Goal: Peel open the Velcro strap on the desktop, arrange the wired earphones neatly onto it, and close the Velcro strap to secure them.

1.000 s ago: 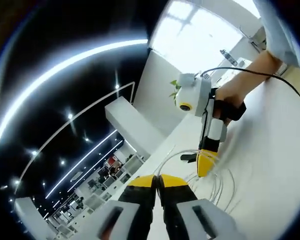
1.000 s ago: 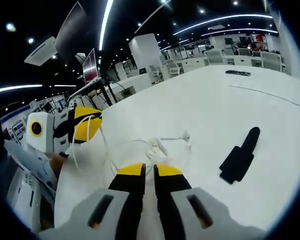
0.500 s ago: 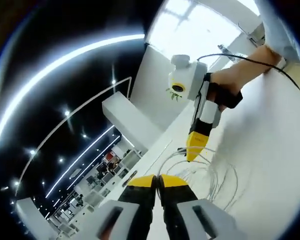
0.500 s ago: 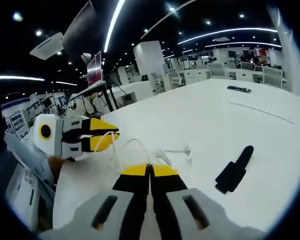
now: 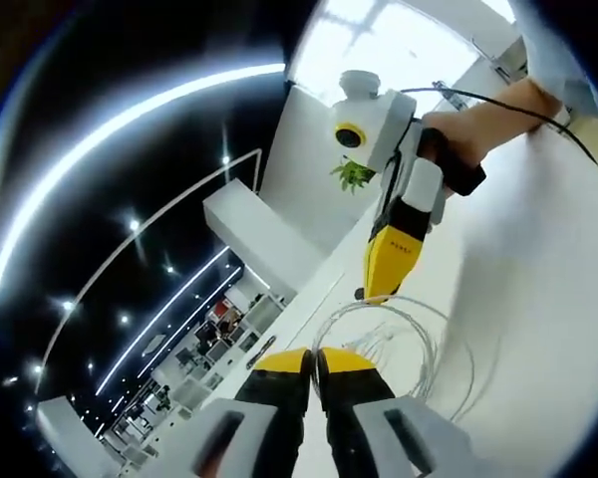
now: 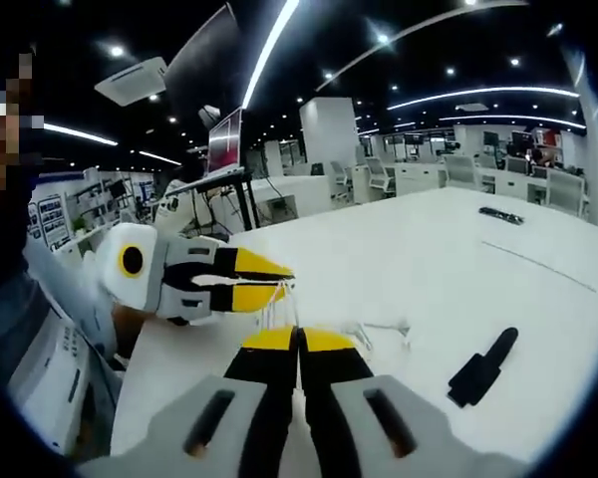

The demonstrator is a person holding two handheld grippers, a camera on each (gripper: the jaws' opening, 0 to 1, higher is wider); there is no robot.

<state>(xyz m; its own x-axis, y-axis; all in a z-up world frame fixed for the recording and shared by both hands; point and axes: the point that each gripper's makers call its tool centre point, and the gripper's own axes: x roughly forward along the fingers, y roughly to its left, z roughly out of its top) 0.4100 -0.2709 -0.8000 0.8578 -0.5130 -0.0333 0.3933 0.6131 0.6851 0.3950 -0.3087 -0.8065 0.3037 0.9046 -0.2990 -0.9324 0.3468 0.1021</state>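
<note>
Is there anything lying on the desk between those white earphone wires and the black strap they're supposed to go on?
Nothing visible. In the right gripper view, the earphones lie near the grippers and the Velcro strap sits off to one side, with bare white desk between them. A small dark object lies farther back, out of the way.

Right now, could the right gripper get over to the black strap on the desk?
Probably yes. The black strap lies alone on bare white desk, off to one side of the right gripper, with nothing between them. But its jaws look shut on the white earphone cable, so it would drag that along.
</note>
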